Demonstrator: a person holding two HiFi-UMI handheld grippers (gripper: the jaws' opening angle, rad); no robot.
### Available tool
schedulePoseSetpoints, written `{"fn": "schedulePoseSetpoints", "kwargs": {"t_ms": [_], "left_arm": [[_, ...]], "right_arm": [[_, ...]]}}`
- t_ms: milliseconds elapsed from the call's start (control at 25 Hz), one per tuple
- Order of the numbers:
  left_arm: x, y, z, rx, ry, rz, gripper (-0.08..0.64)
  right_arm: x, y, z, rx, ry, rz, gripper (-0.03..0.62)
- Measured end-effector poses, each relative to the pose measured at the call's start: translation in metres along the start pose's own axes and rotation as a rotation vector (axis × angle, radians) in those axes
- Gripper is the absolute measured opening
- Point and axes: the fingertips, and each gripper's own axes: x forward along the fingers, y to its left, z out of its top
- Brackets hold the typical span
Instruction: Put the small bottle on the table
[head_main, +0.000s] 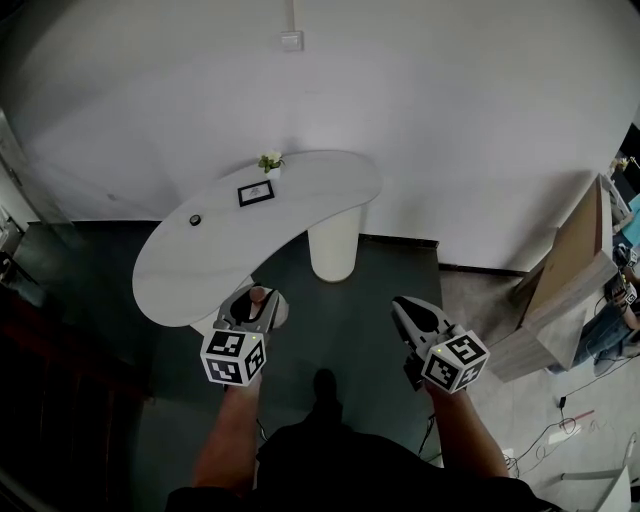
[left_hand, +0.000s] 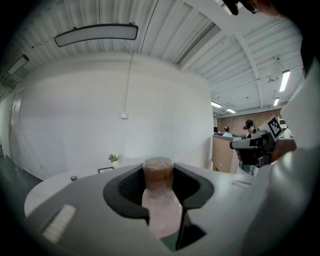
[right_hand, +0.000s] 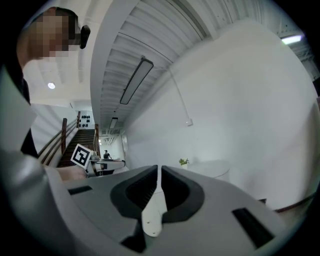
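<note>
Left gripper (head_main: 256, 303): jaws clamped on the small bottle (left_hand: 159, 197), which stood upright with its brown cap on top. The bottle was held above the floor, near the front end of the white counter (head_main: 310, 190). Right gripper (head_main: 404, 308): jaws pressed together, nothing between them. The counter carried a small plant (head_main: 270, 160) and a framed card (head_main: 255, 193).
</note>
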Motion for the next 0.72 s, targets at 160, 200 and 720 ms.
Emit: {"fn": "schedulePoseSetpoints", "kwargs": {"t_ms": [160,200,720], "left_arm": [[0.026,0.004,0.002,0.002,-0.007,-0.014,0.143],[0.033,0.005,0.002,0.002,-0.007,-0.018,0.143],[0.155,0.045,0.009,-0.012,0.038,-0.078,0.143]], "right_arm": [[0.011,-0.019,-0.003,0.001,0.009,-0.012,0.012],[0.015,-0.025,-0.003,0.002,0.011,-0.013,0.012],[0.119,-0.105,0.002,0.034,0.041,-0.002,0.012]]}}
